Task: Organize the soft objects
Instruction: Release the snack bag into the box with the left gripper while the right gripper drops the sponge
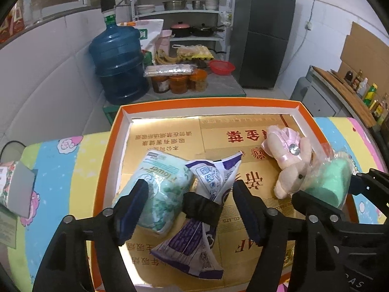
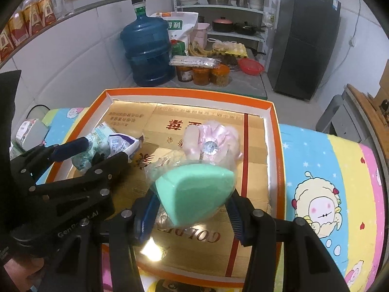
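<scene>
Between the right gripper (image 2: 192, 209) pads: green sponge (image 2: 194, 194) in a loose clear bag, pinched at its near end. Likely light, squashy; film looks slippery, so grip the foam itself. Left gripper (image 1: 190, 209) is spread over the purple-white pouch (image 1: 199, 204), not pinching it. Mint tissue pack (image 1: 160, 189) at 10 o'clock, pink plush (image 1: 291, 160) at 2. Orange tray (image 1: 116, 131) walls are low; open floor at 12.

A blue water jug (image 1: 119, 65) stands by the white tiled wall, with three orange-lidded jars (image 1: 180, 82) just beside it. Behind them a metal shelf (image 1: 180, 12) holds pots and bowls (a pink-lidded pan among them). A dark fridge (image 1: 265, 34) stands to its right.
</scene>
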A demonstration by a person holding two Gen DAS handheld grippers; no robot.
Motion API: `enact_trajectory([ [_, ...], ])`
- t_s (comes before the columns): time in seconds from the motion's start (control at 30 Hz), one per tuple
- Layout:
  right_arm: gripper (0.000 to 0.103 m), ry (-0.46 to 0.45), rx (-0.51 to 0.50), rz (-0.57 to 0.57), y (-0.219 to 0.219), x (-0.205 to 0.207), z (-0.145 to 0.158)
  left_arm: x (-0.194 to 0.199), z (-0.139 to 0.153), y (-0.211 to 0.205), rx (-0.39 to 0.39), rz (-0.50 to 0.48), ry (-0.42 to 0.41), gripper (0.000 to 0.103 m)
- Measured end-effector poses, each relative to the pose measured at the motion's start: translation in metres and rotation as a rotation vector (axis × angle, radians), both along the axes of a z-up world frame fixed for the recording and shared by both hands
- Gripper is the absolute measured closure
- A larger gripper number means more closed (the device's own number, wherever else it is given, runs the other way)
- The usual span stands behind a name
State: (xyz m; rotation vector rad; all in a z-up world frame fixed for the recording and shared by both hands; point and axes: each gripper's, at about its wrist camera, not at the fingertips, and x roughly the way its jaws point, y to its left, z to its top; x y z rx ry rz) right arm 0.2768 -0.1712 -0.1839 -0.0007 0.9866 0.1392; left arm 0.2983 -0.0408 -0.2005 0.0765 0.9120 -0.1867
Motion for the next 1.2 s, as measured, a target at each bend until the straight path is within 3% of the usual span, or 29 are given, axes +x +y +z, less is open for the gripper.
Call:
enact_trajectory([
  [0.33,0.039,-0.049,-0.006,0.023,0.002,-0.013,0.022,-0.012,0.022,0.005,0.021,0.026,-0.050,0.026],
  [1.2,0.039,-0.153,0.036,0.036,-0.020,-0.045,0.072,-0.053,0.074,-0.009,0.071,0.059,-0.163,0.026],
])
